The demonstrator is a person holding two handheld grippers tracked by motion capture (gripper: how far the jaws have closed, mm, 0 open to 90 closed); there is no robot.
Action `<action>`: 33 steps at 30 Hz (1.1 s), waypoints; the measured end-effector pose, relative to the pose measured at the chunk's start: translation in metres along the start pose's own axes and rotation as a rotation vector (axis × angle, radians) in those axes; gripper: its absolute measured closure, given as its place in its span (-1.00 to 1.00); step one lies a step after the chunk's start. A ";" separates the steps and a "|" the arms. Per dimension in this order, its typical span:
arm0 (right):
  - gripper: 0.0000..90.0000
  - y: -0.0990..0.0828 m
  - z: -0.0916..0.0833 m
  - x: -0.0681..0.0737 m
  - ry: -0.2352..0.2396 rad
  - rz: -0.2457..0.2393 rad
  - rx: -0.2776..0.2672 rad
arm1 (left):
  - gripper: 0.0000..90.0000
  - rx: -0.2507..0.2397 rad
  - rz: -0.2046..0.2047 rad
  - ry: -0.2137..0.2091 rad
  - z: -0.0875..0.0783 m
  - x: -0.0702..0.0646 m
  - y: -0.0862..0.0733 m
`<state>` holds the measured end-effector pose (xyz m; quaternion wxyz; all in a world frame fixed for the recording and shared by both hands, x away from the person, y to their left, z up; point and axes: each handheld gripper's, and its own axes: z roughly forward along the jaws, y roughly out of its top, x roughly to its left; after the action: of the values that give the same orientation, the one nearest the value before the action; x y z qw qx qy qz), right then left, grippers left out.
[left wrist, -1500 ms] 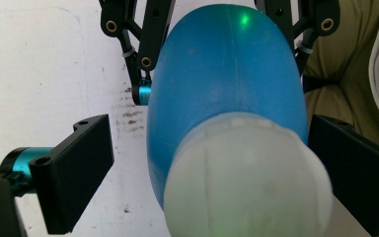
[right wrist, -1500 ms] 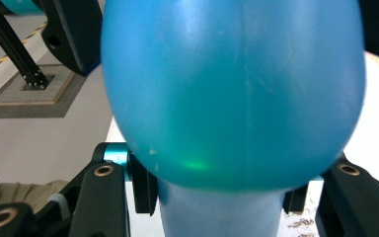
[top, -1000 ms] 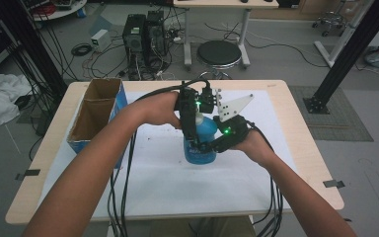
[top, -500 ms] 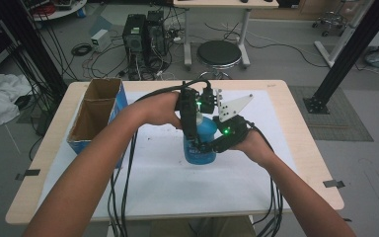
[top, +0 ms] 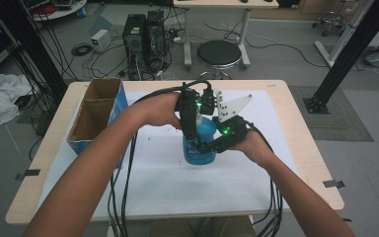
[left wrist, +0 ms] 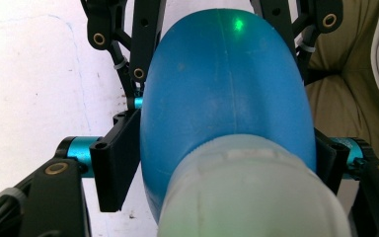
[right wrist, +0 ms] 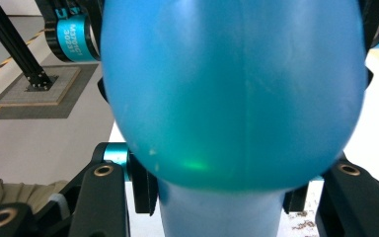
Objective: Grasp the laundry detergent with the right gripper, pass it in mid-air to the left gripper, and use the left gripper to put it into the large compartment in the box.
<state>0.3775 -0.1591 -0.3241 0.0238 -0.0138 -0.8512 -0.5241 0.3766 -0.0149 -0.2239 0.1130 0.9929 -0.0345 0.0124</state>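
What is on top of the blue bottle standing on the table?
The left gripper comes down over the blue bottle, its jaws either side of a whitish cap. The gripper covers the cap from above.

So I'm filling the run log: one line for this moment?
bottle: upright on table | right gripper: shut on body | left gripper: closing round cap

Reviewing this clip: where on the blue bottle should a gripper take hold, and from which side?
Probably low on the blue bottle, coming in level from the side, as the right gripper does: the body stands upright and bulges above, so jaws under the widest part look less likely to slip. The pale cap is better reached from above.
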 end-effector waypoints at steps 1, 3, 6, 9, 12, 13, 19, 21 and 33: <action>0.00 0.000 0.000 0.000 0.001 -0.001 0.000 | -0.37 0.001 0.001 0.001 0.000 0.000 0.000; 0.00 0.000 0.000 0.000 0.001 -0.001 -0.001 | -0.31 -0.001 0.003 0.000 0.000 0.000 0.000; 0.00 0.000 0.000 0.000 0.002 0.001 -0.002 | -0.28 -0.003 0.007 0.002 0.000 -0.001 0.000; 0.00 0.000 0.000 0.000 0.002 0.002 -0.004 | -0.25 -0.004 0.012 -0.003 0.000 -0.001 0.000; 0.00 -0.001 0.000 0.000 0.000 0.000 -0.005 | -0.18 -0.007 0.021 -0.005 0.000 -0.002 0.001; 0.00 -0.001 0.000 0.000 0.000 0.001 -0.004 | -0.17 -0.006 0.022 -0.005 0.000 -0.003 0.001; 0.00 -0.001 0.001 0.001 0.005 -0.003 -0.003 | -0.17 -0.005 0.020 -0.006 0.000 -0.003 0.001; 0.00 -0.001 0.001 0.001 0.004 -0.004 -0.003 | -0.17 -0.008 0.024 -0.004 0.000 -0.004 0.001; -0.54 -0.003 -0.006 0.003 -0.038 0.004 0.091 | -0.16 0.015 0.028 0.018 -0.006 -0.003 -0.001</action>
<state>0.3748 -0.1659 -0.3241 0.0093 -0.0241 -0.8744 -0.4845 0.3733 -0.0124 -0.2180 0.1056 0.9930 -0.0471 0.0230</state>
